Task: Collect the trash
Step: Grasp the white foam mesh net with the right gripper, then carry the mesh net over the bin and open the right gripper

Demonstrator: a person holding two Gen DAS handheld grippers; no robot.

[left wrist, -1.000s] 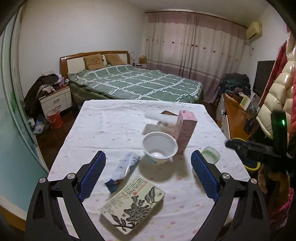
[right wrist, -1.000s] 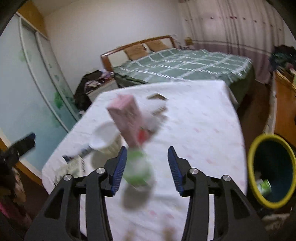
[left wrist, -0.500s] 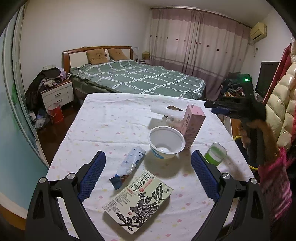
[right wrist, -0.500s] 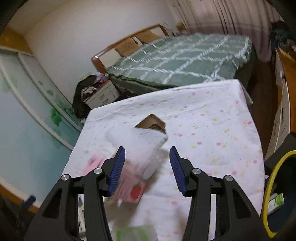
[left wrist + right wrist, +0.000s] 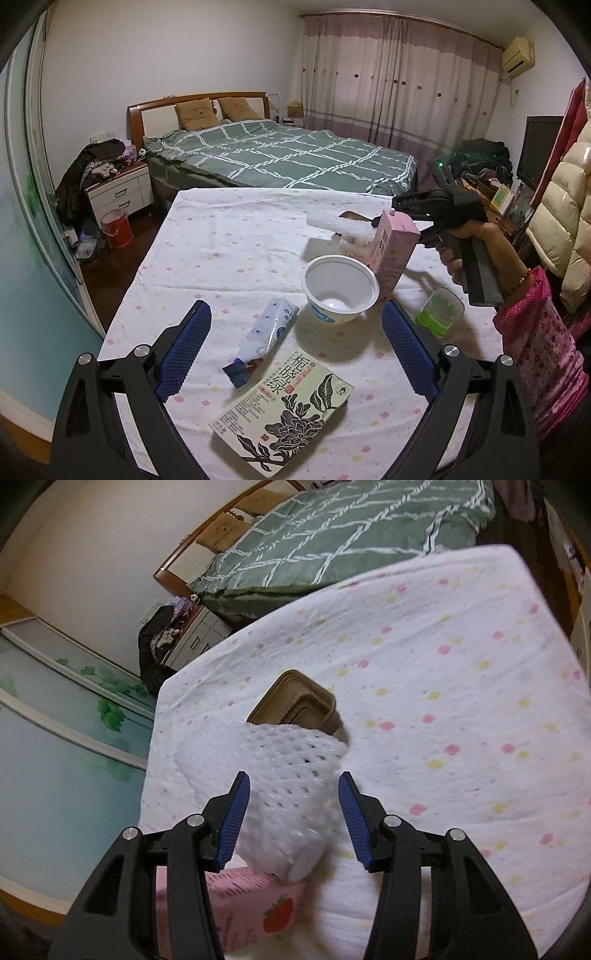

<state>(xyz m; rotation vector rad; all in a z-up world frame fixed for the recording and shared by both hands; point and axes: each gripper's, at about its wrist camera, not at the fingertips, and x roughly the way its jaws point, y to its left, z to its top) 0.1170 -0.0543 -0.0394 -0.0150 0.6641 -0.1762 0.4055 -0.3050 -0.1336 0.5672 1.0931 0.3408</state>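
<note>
Trash lies scattered over a table (image 5: 229, 236) with a dotted white cloth. At its near edge a printed box (image 5: 284, 410) lies flat, with a crumpled wrapper (image 5: 264, 336) touching its far-left corner. Beyond them stands a white bowl (image 5: 340, 288), and a pink carton (image 5: 393, 254) stands upright just behind its right rim. A green cup (image 5: 439, 310) sits right of the bowl, near the table's right edge. Farther back a white foam net (image 5: 341, 225) lies by the carton, with a brown tray (image 5: 295, 703) just beyond it.

The left gripper (image 5: 295, 350) hangs over the near end of the table, jaws spread wide, nothing between them; wrapper, bowl and box lie below in the gap.

The right gripper (image 5: 293, 812), held by a hand (image 5: 476, 251) in a pink sleeve (image 5: 539, 339), points down at the foam net from the right. Its jaws are about half open and straddle the net's near end. The left pad (image 5: 234, 816) sits at the net's edge, the right pad (image 5: 352, 819) stands clear, so the net is not clamped. The carton shows just below the left finger.

Behind the table are a bed (image 5: 280, 155) with a green checked cover and closed curtains (image 5: 399, 85).
</note>
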